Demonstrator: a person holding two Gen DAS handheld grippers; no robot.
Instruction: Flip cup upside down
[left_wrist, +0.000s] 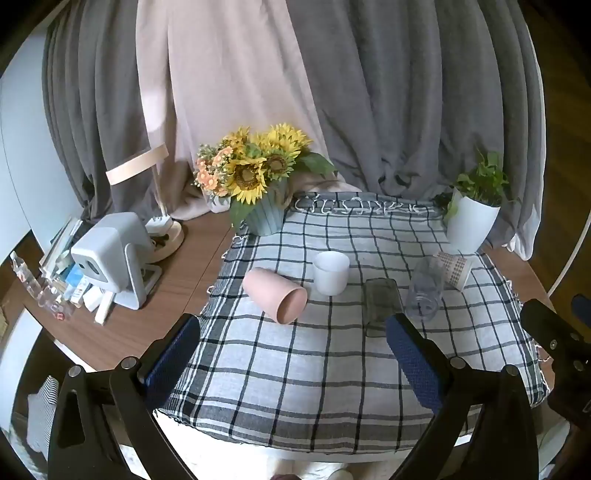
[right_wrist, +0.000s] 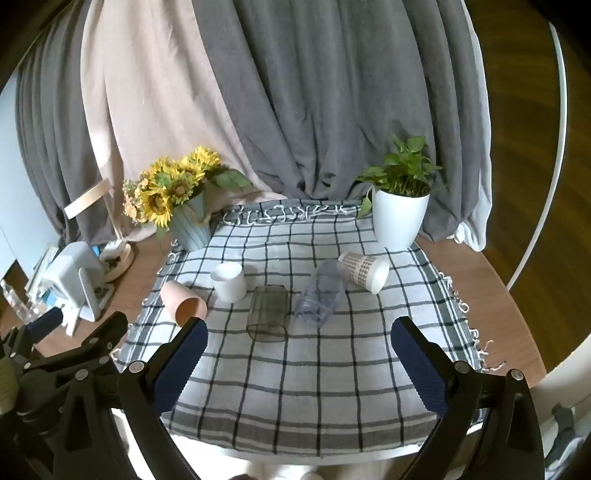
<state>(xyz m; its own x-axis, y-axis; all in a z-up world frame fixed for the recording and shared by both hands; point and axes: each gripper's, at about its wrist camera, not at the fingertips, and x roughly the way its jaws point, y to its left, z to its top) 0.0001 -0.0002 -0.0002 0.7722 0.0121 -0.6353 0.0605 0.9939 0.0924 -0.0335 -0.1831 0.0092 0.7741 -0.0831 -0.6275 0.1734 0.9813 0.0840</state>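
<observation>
Several cups rest on a checked cloth (left_wrist: 295, 362) (right_wrist: 332, 369). A pink cup (left_wrist: 275, 294) (right_wrist: 181, 301) lies on its side at the left. A white cup (left_wrist: 331, 272) (right_wrist: 229, 281) stands with a flat top. A dark clear glass (left_wrist: 382, 306) (right_wrist: 268, 312), a clear plastic cup (left_wrist: 424, 290) (right_wrist: 322, 293) and a patterned paper cup (left_wrist: 454, 268) (right_wrist: 364, 271) lie on their sides. My left gripper (left_wrist: 293, 363) and right gripper (right_wrist: 297, 363) are open and empty, held near the cloth's front edge, short of the cups.
A sunflower pot (left_wrist: 264, 214) (right_wrist: 190, 225) stands at the back left and a white plant pot (left_wrist: 471, 225) (right_wrist: 399, 218) at the back right. A white device (left_wrist: 110, 258), a lamp base and small clutter sit on the wooden table left of the cloth. Curtains hang behind.
</observation>
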